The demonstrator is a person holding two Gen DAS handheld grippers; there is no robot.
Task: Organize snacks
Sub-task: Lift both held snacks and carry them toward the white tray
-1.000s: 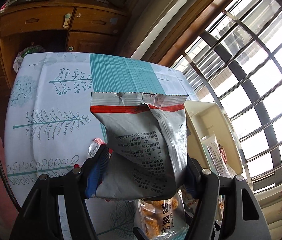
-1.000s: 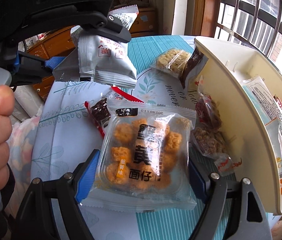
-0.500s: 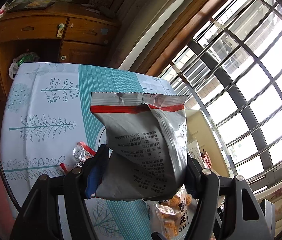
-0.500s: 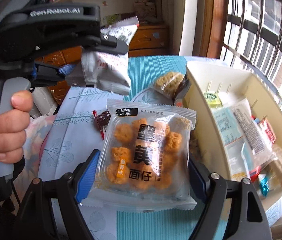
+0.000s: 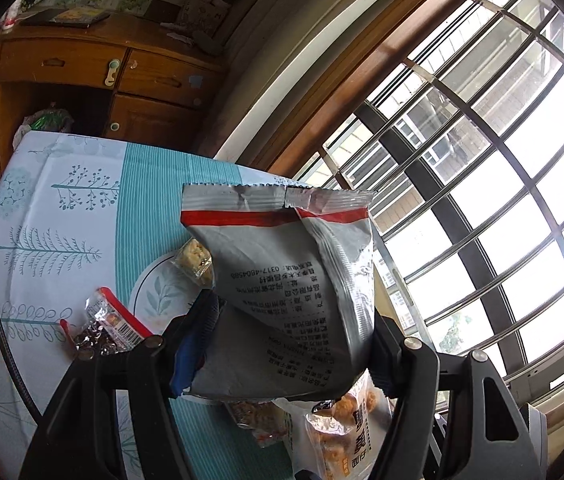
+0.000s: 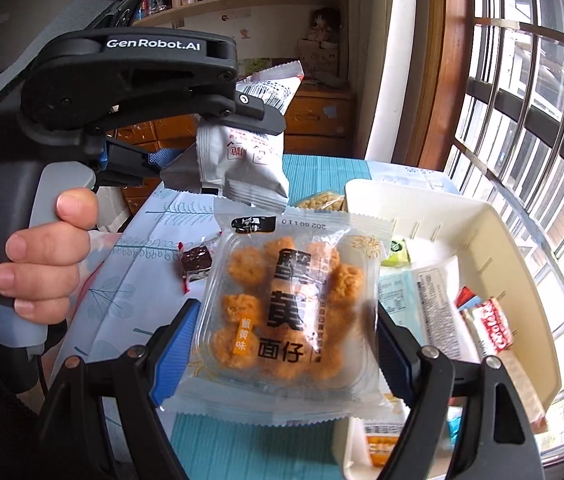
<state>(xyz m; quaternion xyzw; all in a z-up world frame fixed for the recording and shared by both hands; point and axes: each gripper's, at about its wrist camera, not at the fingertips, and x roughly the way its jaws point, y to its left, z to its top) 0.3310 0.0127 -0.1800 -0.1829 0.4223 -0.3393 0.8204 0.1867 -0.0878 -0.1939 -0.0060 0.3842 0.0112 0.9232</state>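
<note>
Right tool (image 6: 282,344) clamped on clear pack of orange puffs (image 6: 286,312), lifted off bench (image 6: 121,300), pack's long axis running away from the lens. White bin (image 6: 514,280) just right of it, partly under its right edge, so right hand likely nearer for the drop. Left tool (image 5: 282,344) gripping grey foil bag (image 5: 294,280), upright, higher and further left. Loose snacks beyond: dark candy (image 6: 195,260), small yellow pack (image 6: 320,200).
</note>
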